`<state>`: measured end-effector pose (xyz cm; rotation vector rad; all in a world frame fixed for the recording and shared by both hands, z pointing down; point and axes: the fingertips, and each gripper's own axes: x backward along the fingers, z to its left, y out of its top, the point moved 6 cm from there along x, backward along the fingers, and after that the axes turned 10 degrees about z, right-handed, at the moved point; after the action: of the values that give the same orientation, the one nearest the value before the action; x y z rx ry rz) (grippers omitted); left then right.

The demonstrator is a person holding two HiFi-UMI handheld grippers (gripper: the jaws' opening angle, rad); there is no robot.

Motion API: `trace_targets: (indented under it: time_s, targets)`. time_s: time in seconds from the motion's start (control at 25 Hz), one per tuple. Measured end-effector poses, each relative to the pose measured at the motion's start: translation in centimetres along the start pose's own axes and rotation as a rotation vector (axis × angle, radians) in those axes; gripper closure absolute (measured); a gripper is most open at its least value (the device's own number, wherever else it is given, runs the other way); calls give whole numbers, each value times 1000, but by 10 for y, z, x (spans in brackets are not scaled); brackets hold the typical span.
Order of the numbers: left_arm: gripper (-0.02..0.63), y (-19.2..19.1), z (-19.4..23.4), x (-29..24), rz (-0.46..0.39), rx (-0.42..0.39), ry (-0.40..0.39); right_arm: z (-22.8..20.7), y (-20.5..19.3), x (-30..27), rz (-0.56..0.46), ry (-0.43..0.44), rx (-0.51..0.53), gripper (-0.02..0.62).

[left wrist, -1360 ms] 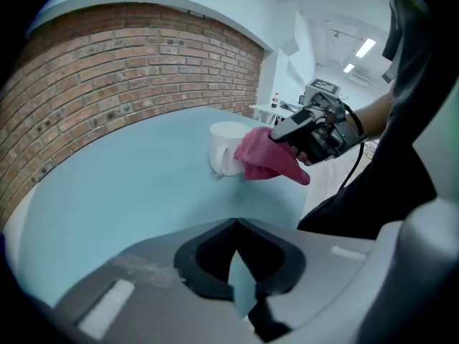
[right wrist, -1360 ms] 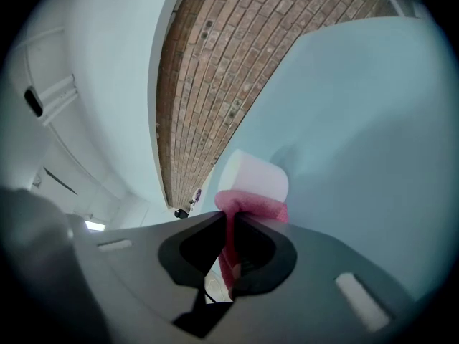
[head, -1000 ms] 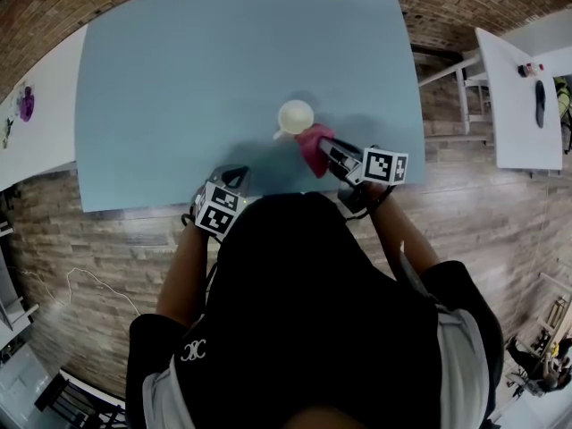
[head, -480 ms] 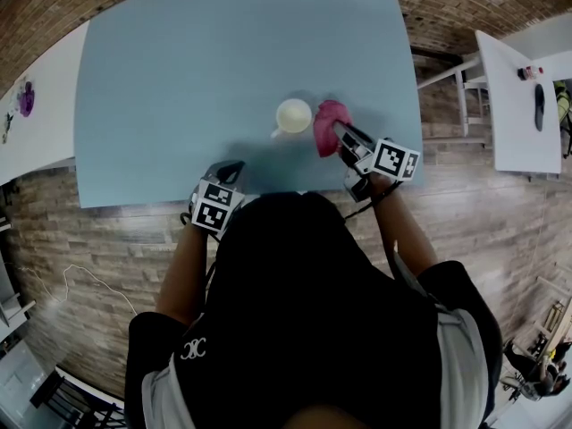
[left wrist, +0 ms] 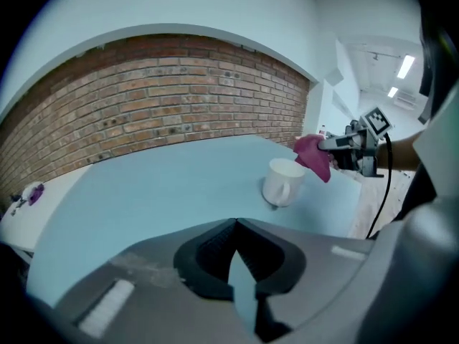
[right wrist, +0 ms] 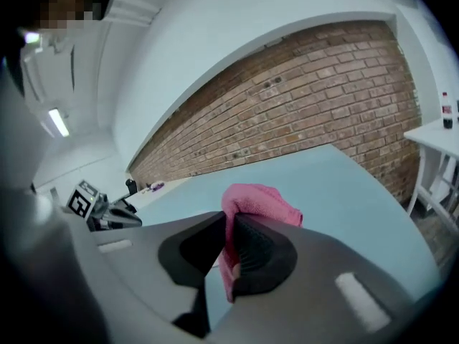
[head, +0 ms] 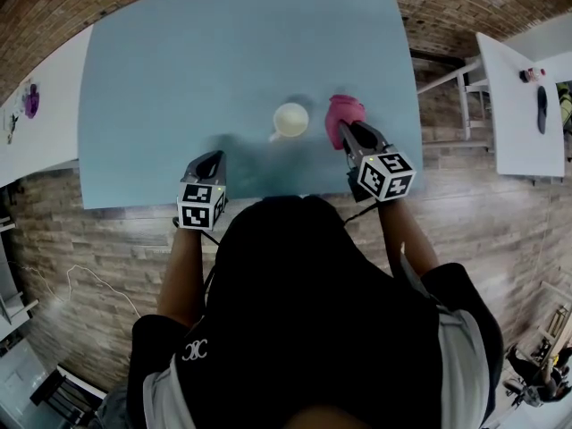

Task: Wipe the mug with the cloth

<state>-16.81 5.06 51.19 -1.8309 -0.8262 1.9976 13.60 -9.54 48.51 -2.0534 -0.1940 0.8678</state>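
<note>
The right gripper [right wrist: 228,224] has its jaws pinched tight on a pink cloth [right wrist: 262,203]. Its own view shows a fold squeezed between the ribbed pads, with the rest bunched up beyond the tips. That view doesn't catch the mug at all. It shows only bare tabletop, a brick wall at the far end, and the left gripper [right wrist: 100,210] off to the left.

The left gripper's own view shows its jaws fully closed, tips meeting, with nothing between them. It looks across the light blue table [left wrist: 143,192] to the white mug [left wrist: 283,181], which stands upright with its handle turned toward the near left. Seen from there, the cloth hangs from the right gripper at about rim height and overlaps the mug's right side, so it's hard to say whether they touch.

The head view settles it. From above, the cloth sits just to the right of the mug with a thin strip of table between them. The mug stands toward the near edge, right of centre. The left gripper hovers at the near edge, well apart to the mug's left. Further right stands a white side table [head: 514,105].
</note>
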Motion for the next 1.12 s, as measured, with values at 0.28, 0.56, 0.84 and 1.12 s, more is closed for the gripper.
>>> trace_targets:
  time_s: [0.28, 0.56, 0.84, 1.12]
  targets:
    - [606, 4, 34, 18, -9, 37, 69, 8, -12, -5, 2, -33, 66, 558]
    - [606, 10, 52, 23, -16, -43, 63, 25, -30, -1, -16, -108, 36, 558]
    - [605, 2, 84, 26, -44, -151, -14, 64, -54, -3, -50, -231, -26, 558]
    - [606, -45, 148, 49, -103, -222, -124, 156, -82, -22, -128, -403, -100, 558]
